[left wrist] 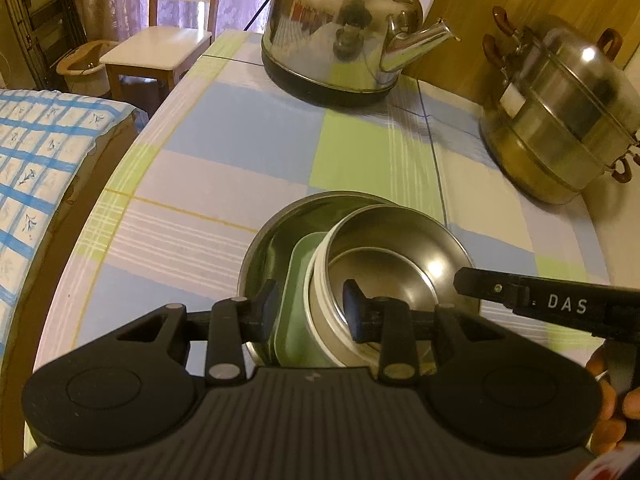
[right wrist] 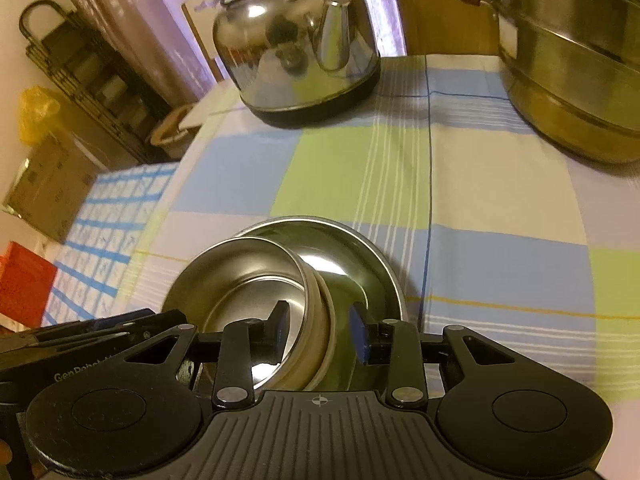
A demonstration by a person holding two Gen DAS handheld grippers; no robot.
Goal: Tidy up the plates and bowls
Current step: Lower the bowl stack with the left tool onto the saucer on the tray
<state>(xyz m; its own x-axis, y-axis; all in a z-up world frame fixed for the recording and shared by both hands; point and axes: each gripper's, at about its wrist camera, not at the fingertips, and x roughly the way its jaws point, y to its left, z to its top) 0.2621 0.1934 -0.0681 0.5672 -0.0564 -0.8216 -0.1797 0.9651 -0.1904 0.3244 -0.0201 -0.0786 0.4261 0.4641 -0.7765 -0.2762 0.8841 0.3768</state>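
Low centre of both views, a wide steel bowl [left wrist: 280,236] sits on the checked counter [left wrist: 248,132], and inside it a green plate [left wrist: 298,280] and a smaller steel bowl [left wrist: 400,248] lean tilted. The left gripper [left wrist: 312,312] is part open, its fingers straddling the green plate and the small bowl's wall; whether they pinch, I cannot tell. The right gripper [right wrist: 320,332] is part open too, straddling that bowl's opposite wall, grip unclear. Kettle [left wrist: 340,28] upper centre, steamer pot [left wrist: 560,120] at the right edge.
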